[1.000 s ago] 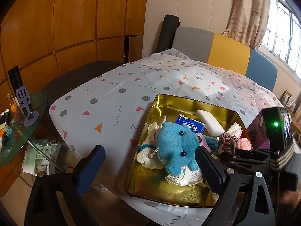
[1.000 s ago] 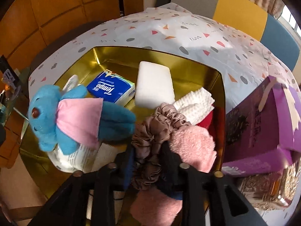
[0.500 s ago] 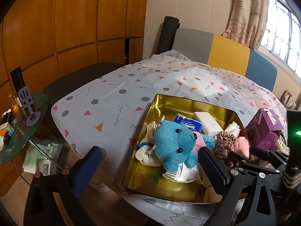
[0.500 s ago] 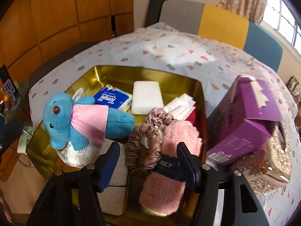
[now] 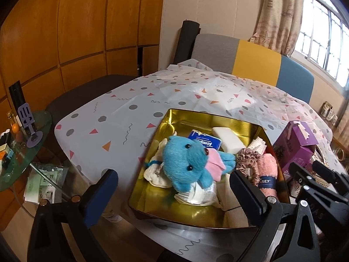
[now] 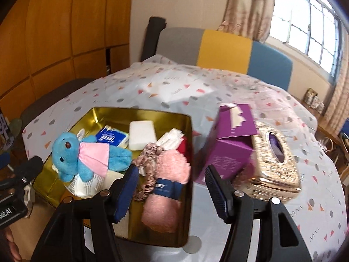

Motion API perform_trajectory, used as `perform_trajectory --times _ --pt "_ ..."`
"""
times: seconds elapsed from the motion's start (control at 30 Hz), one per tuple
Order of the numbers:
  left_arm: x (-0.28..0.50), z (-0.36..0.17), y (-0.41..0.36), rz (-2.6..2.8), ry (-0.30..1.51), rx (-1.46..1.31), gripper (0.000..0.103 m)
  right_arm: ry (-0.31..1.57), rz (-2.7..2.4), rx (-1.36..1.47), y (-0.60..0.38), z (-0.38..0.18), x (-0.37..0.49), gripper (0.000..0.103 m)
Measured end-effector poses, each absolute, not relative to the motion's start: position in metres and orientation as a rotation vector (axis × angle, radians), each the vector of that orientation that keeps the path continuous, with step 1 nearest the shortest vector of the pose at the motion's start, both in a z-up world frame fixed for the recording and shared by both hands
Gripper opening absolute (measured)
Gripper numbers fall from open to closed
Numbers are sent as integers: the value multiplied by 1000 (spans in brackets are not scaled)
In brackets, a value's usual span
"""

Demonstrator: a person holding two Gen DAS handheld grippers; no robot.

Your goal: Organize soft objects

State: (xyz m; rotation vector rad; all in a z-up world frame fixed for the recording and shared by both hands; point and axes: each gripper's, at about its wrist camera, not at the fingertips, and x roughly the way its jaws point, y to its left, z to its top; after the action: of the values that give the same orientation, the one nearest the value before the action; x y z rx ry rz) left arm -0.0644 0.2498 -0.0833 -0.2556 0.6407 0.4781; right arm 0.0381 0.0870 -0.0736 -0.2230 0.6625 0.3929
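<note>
A gold tin tray (image 5: 196,118) (image 6: 91,113) sits on the table's near side, filled with soft things: a blue plush toy (image 5: 185,163) (image 6: 69,155), a brown scrunchie (image 5: 248,159) (image 6: 148,152), a pink rolled towel (image 5: 267,168) (image 6: 170,185), a white sponge (image 5: 226,137) (image 6: 141,133), a blue tissue pack (image 5: 205,142) (image 6: 111,138) and a white cloth (image 5: 157,172). My left gripper (image 5: 172,196) is open and empty, held back above the tray's near edge. My right gripper (image 6: 172,187) is open and empty above the pink towel.
A purple carton (image 6: 231,144) (image 5: 296,144) and a glittery gold tissue box (image 6: 274,161) stand right of the tray. The patterned tablecloth (image 5: 141,109) covers the table. A glass side table (image 5: 19,152) with clutter is at left. A chair (image 5: 250,63) stands behind.
My right gripper opened, let go of the brown scrunchie and pulled back and up from the tray. My left gripper drew back slightly.
</note>
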Motion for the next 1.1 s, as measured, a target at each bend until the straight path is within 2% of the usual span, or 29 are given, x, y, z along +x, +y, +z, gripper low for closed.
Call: perform_trajectory --times 1.1 --pt "-63 -75 227 533 613 -189 103 647 341 -172 65 -72 36 64"
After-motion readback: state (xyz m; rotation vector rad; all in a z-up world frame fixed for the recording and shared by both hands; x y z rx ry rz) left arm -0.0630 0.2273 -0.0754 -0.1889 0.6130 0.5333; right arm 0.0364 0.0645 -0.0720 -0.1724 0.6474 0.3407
